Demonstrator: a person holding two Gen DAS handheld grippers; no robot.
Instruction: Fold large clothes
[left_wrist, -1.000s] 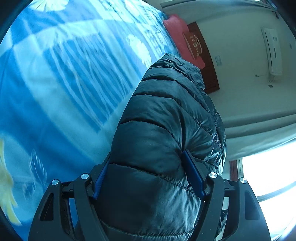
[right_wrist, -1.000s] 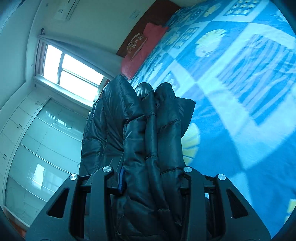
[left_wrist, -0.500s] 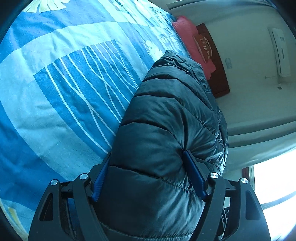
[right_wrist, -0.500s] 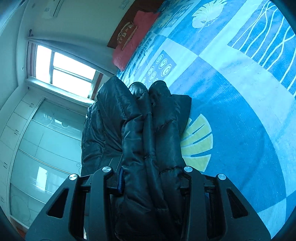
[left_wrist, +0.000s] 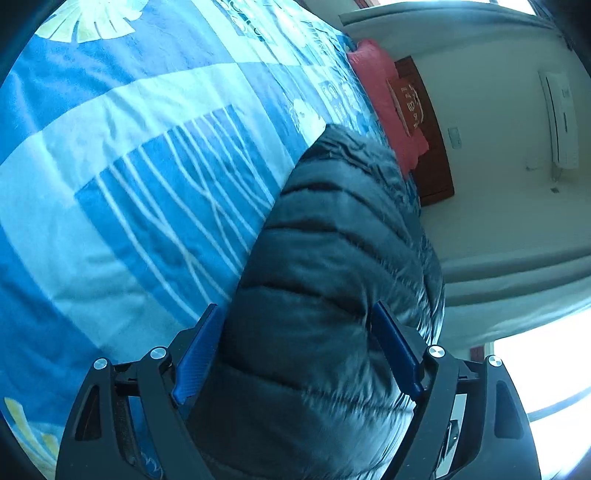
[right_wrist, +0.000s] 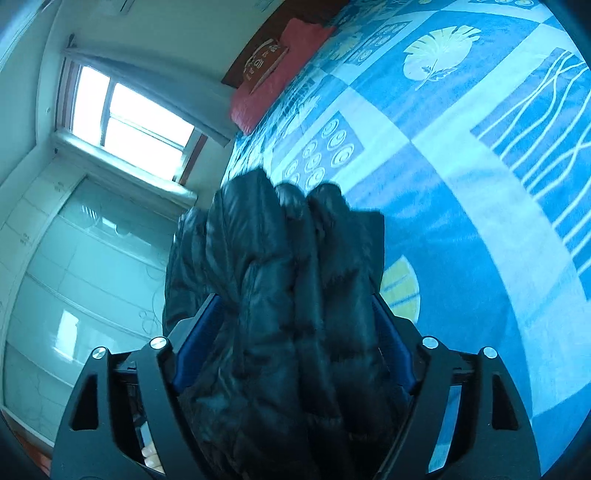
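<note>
A dark, glossy quilted puffer jacket (left_wrist: 332, 266) lies bunched on the bed, over its blue and white patterned bedspread (left_wrist: 122, 177), running toward the head of the bed where a red pillow (left_wrist: 380, 99) rests against the dark wooden headboard (left_wrist: 432, 147).

The left claw (left_wrist: 295, 354) is opening, its blue pads (left_wrist: 195, 358) standing wide with a thick padded fold of the jacket between them; whether the pads press the fabric is unclear.

The right claw (right_wrist: 291, 343) is also opening, jaws wide, with several gathered folds of the jacket (right_wrist: 295, 258) bulging between its blue pads (right_wrist: 192, 350). A bright window (right_wrist: 125, 125) shows beyond the bed's far edge.
</note>
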